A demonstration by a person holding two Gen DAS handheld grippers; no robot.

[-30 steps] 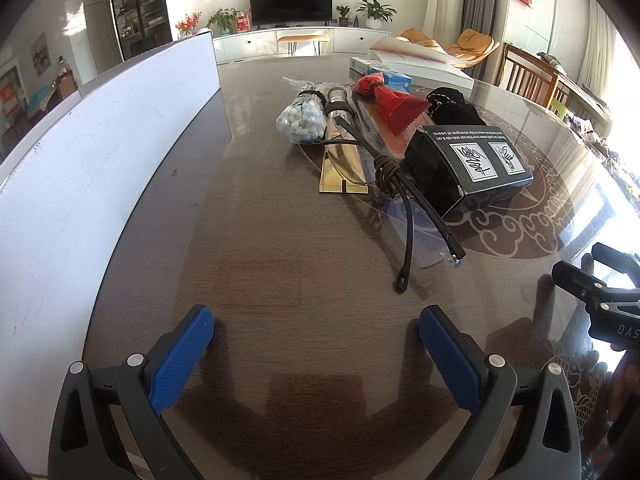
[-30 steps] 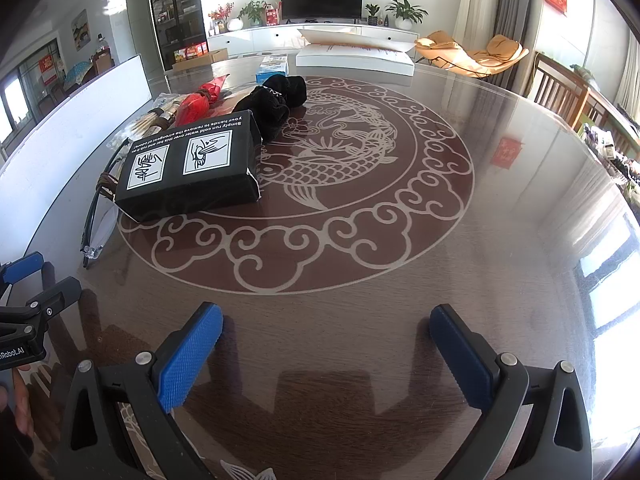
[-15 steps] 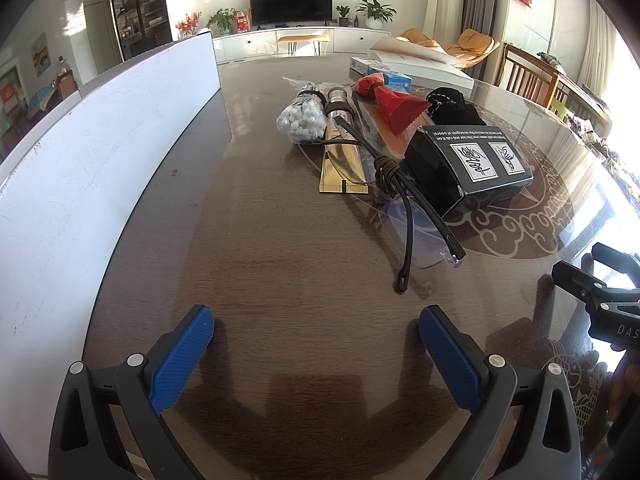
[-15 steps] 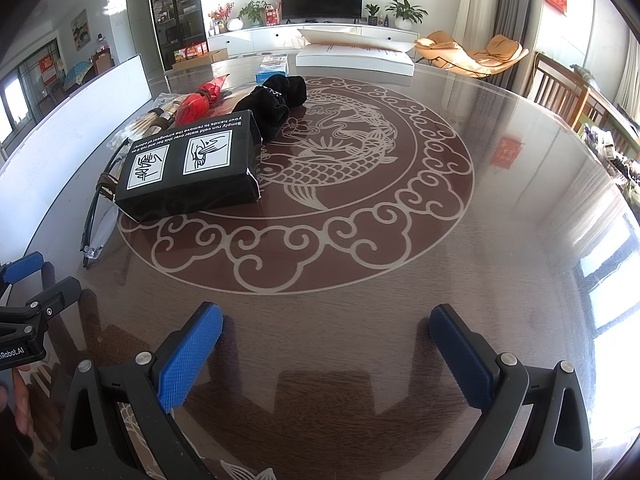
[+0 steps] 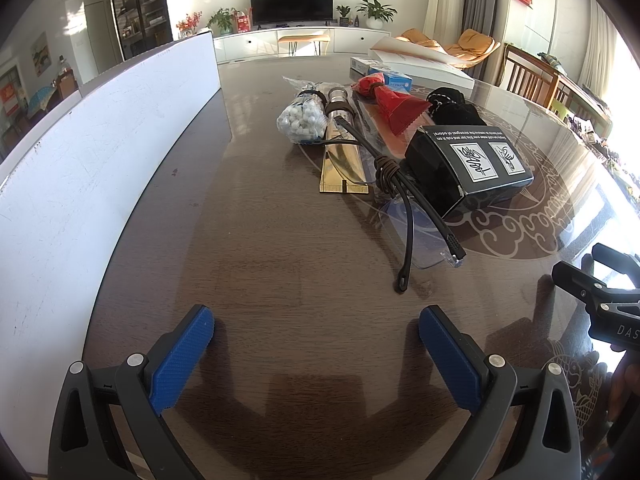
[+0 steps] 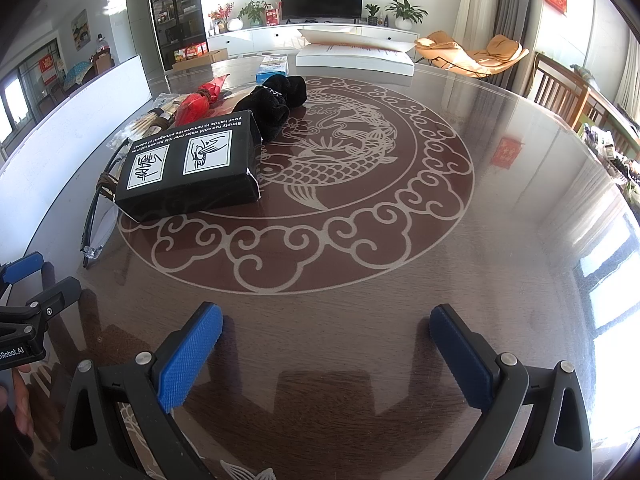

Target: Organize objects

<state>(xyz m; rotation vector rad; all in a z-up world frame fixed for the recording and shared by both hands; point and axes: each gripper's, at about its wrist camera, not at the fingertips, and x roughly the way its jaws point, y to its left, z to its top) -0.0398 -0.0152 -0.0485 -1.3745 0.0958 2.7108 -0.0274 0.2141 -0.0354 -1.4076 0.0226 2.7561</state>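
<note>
Probably a home living room: television [image 5: 291, 3], lounge chair [image 6: 472, 53].

Dark round table [image 6: 500, 248] carries black box [image 6: 188, 168], gold packet [image 5: 344, 164], black cloth [image 6: 276, 100].

Bare table [image 5: 280, 264] lies ahead of the left gripper [image 5: 316, 336]; the white board [image 5: 100, 168] closes its left side, the black cable [image 5: 408, 236] and black box [image 5: 468, 172] its right.

One black box [image 5: 472, 170], one red bag [image 5: 394, 106], one bead bag [image 5: 302, 120], one gold packet [image 5: 342, 168].
</note>
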